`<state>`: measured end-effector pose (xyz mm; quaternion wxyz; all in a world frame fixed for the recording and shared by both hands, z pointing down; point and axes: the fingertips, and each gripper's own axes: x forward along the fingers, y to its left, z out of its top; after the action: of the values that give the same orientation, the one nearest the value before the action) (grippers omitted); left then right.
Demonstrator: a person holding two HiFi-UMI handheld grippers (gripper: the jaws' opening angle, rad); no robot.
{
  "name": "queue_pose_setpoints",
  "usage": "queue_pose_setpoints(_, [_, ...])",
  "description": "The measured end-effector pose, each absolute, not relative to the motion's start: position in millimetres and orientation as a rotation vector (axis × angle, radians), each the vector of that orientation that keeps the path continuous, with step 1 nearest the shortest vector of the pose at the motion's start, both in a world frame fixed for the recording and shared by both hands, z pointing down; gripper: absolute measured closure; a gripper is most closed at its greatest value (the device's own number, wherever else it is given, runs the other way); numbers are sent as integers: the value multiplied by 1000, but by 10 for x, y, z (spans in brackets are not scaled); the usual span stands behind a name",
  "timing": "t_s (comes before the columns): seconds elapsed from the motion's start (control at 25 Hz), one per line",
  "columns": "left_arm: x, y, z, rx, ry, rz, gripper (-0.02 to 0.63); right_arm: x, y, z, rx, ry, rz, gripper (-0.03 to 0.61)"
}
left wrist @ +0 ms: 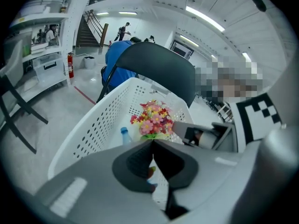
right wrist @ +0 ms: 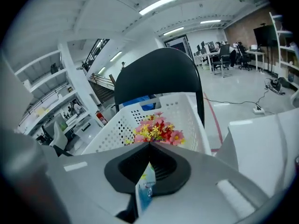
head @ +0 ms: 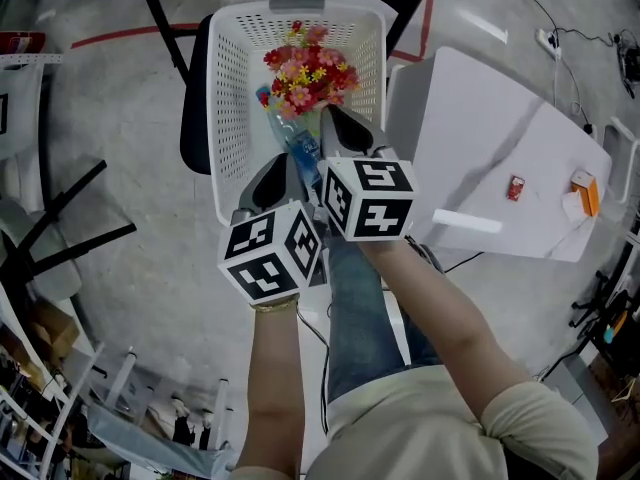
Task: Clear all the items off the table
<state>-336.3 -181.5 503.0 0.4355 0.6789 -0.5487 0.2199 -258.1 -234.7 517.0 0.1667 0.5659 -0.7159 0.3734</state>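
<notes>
- Basket (head: 232, 88), white and perforated, sits on a black chair (head: 190, 118), just beside a white table (head: 470, 118).
- A bunch of red, pink and yellow flowers (head: 305, 73) lies in the far half of the basket.
- A clear bottle (head: 290, 133) lies on the basket floor. Its blue cap is next to the flowers and its body runs toward the near rim, under the grippers.
- The left gripper (left wrist: 153, 143) hangs over the near rim of the basket. Its jaws are clenched tip to tip, with nothing pinched between them.
- The right gripper (right wrist: 149, 144) is just beside the left one and reaches a little farther over the basket. Its jaws are pressed together and hold nothing. The bottle's blue-and-white label shows below through the gap behind the tips.
- On the table lie a small red item (head: 516, 188), an orange item (head: 587, 190) near the far edge and a white bar (head: 466, 221) near the edge closest to the person. All three are well apart from both grippers.
</notes>
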Motion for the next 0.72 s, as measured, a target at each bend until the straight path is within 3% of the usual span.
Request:
queue_pose_setpoints(0.36, [-3006,-1769,4784,1754,-1371,473,606,-2418,-2192,4728,1577,-2187,1096,583])
queue_pose_setpoints(0.72, [-2474,-1752,4635,1811,-1290,461,606,-1775,-2107,4598,1661,-2165,1011,583])
